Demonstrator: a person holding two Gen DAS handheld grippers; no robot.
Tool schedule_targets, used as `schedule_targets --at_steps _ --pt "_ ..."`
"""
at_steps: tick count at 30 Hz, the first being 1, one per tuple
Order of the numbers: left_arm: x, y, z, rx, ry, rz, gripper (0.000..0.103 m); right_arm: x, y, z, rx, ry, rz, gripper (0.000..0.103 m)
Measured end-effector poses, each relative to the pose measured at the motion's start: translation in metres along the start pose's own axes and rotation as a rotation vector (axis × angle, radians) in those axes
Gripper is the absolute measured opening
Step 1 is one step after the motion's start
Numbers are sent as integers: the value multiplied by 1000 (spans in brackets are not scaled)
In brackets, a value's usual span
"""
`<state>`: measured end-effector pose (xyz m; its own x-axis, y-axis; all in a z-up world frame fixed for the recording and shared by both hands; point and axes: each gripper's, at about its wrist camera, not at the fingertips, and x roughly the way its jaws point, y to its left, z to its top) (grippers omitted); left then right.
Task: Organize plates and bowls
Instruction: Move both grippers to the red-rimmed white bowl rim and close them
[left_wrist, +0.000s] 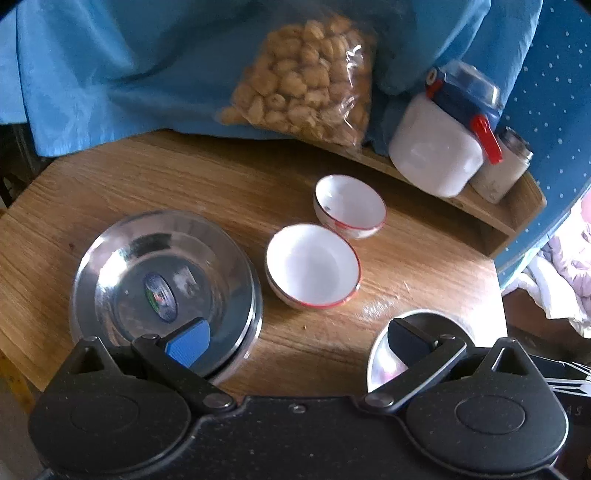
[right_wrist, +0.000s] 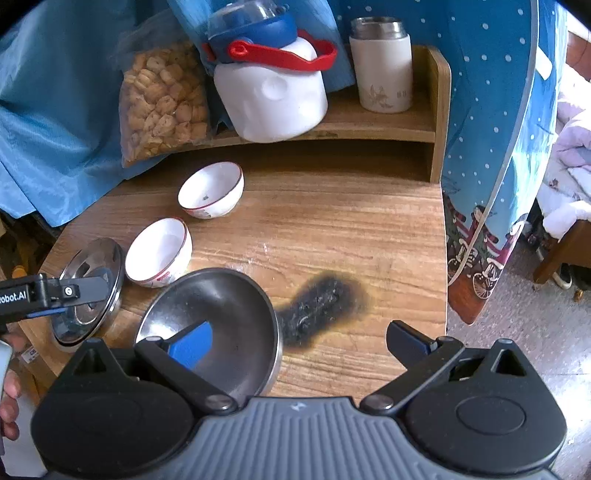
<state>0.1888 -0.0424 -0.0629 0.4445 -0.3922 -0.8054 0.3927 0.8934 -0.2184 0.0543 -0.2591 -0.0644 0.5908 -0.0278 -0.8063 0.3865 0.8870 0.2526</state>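
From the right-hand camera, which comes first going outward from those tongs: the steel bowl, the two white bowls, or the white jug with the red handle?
Nearest first from the right tongs:
1. Steel bowl, directly under the left finger.
2. Nearer white bowl, left, just beyond the steel bowl.
3. Farther white bowl, further back, left of centre.
4. White jug, up on the shelf at the back.

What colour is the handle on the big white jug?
Red handle, on the white jug; clearest in the right wrist view.

The letters "obot.AI" are read in white on the black body of the left gripper (right_wrist: 55, 291), cut off at the frame edge.
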Motion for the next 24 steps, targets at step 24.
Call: schedule_targets --at_steps 24 --pt "38 26 67 246 -9 -58 102 9 42 27 -80 -74 -80 103"
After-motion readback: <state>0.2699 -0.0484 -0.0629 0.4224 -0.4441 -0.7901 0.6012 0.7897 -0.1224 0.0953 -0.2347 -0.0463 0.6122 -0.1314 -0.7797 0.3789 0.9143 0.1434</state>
